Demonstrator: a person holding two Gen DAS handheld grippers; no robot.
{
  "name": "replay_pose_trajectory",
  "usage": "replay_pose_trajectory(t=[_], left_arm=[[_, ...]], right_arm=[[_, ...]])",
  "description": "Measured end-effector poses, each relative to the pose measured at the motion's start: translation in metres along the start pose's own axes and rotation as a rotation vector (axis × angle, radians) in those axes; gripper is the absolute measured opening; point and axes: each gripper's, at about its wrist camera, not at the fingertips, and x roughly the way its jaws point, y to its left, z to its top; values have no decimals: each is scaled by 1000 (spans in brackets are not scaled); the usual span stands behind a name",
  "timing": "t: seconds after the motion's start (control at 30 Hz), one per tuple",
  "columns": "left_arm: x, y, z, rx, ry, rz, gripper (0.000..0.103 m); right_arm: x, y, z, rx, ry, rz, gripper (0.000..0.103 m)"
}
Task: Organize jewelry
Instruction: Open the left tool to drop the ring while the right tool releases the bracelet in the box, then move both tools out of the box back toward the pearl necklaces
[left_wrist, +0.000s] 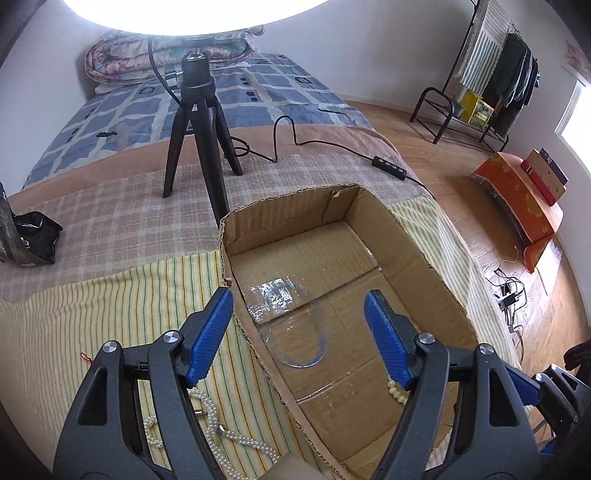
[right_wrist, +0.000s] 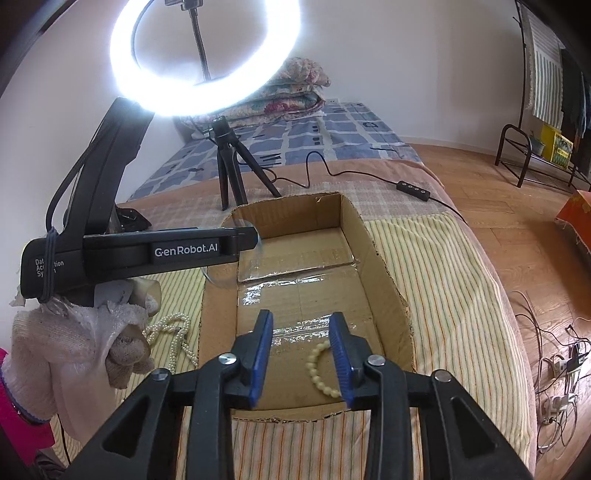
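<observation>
- Right gripper (right_wrist: 301, 354) hovers over the near end of the open brown cardboard box (right_wrist: 384, 266), blue jaws partly open, unclamped around a cream bead bracelet (right_wrist: 320, 363) curving along its right finger.
- Left gripper (left_wrist: 299, 332), wide and empty, is nearer the white pearl necklace (left_wrist: 214, 424), heaped outside the box's left wall.
- Yellow striped cloth (right_wrist: 443, 295) covers the bed.

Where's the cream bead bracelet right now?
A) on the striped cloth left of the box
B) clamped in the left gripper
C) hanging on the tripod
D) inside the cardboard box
D: the right wrist view shows the bead bracelet lying on the floor of the cardboard box, between the open fingers of the right gripper.
</observation>
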Motion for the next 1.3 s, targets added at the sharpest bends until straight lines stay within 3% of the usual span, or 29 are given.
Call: replay_pose_trajectory(t=[0.07, 0.27, 0.83, 1.3], left_arm=[[1, -2, 1, 1, 2, 9, 79], [2, -3, 0, 3, 14, 17, 81], [-14, -3, -4, 20, 4, 11, 81], [-75, 33, -20, 38, -59, 50, 81]], right_arm=[[-2, 1, -1, -5, -9, -13, 67], [-5, 0, -1, -1, -27, -22, 83], [-11, -5, -4, 33, -26, -31, 83], [-26, 8, -4, 31, -62, -16, 88]])
